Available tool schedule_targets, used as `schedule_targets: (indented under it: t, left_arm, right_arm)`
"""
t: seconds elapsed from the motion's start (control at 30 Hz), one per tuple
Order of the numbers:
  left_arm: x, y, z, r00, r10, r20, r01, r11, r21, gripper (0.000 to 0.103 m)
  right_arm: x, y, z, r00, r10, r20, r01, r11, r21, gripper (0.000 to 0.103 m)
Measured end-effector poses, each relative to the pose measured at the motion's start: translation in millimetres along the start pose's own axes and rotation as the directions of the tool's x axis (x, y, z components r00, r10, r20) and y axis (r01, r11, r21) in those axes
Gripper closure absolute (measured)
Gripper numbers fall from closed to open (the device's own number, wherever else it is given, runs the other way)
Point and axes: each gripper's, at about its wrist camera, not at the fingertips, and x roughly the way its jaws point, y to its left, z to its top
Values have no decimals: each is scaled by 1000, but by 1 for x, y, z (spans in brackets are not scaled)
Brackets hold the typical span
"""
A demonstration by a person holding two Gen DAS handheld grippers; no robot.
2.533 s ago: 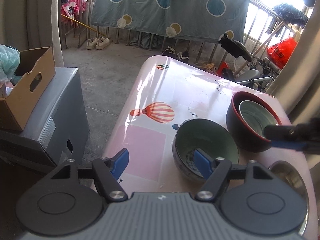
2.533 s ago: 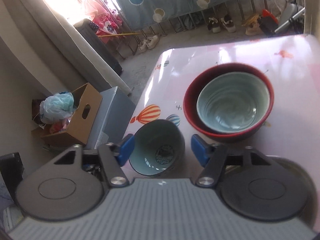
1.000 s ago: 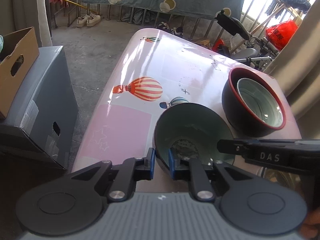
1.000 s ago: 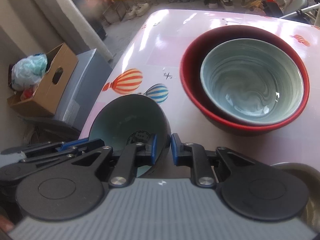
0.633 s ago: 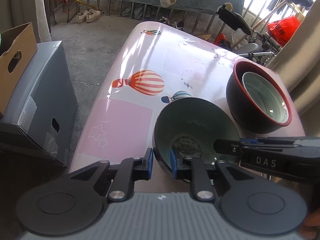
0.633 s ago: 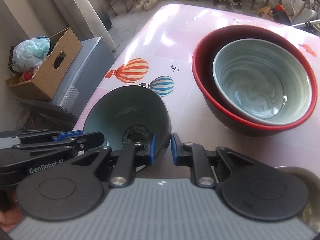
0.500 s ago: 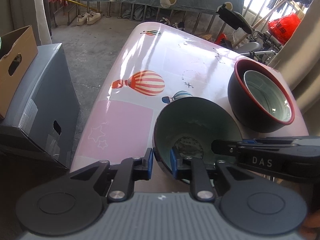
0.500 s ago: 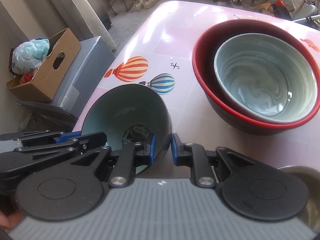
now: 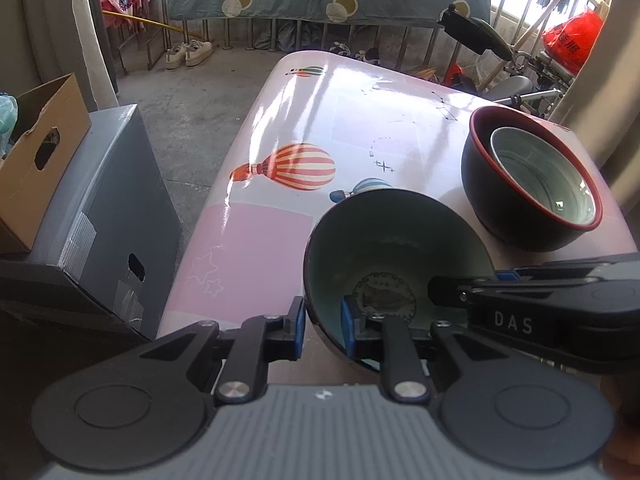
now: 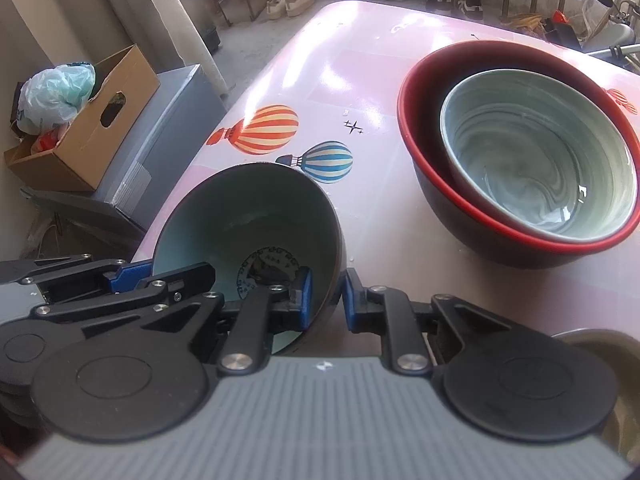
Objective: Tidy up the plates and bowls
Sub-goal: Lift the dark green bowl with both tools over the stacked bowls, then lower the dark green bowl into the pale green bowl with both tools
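Note:
A small bowl with a pale green inside and a printed mark at its bottom is held above the pink table. My left gripper is shut on its near rim. My right gripper is shut on the rim at the bowl's other side, and shows at the right of the left wrist view. A large bowl, black outside with a red rim, stands at the right with a grey-green bowl nested in it. Both show in the right wrist view: the red-rimmed bowl and the nested bowl.
A metal dish lies at the table's near right corner. A grey box with a cardboard box on it stands left of the table. Railings, hanging cloth and a bicycle are beyond the far edge.
Both grippers closed on the small bowl's rim and lifted it off the table. It now hangs tilted and a little nearer the large bowl.

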Motion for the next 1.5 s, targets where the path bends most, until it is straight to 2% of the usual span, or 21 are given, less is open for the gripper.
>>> schedule_targets:
  t: [0.33,0.5,0.67,0.87,1.1,1.3,1.5]
  left_arm:
    - [-36,-5,21,999,12,52,-12,1000,-4,83]
    - [-51,-26,47,997,-12,76,10,1000,24,83]
    - [-55,-58,74,994,-59,90,54,997,58,83]
    - [-36,-99,97,991,-108,73,102,991,91,83]
    - [5,-125,104,992,-130,-2,129,986,109,83]
    - [23,-135,103,993,-116,-38,120,984,130,83]
    - [29,-137,104,993,-104,-58,112,984,141,83]
  right_arm:
    - [-29,8,12,998,22,58,-21,1000,-19,88]
    - [-59,-3,28,994,25,108,-25,1000,-1,88]
    - [-89,-31,45,990,5,142,-10,999,33,88]
    - [-114,-80,62,985,-46,165,33,996,79,88]
    - [-110,-139,66,987,-72,145,51,988,147,88]
    - [-91,-164,60,989,-78,122,56,983,173,88]
    - [-76,-170,57,991,-79,108,58,981,183,89]
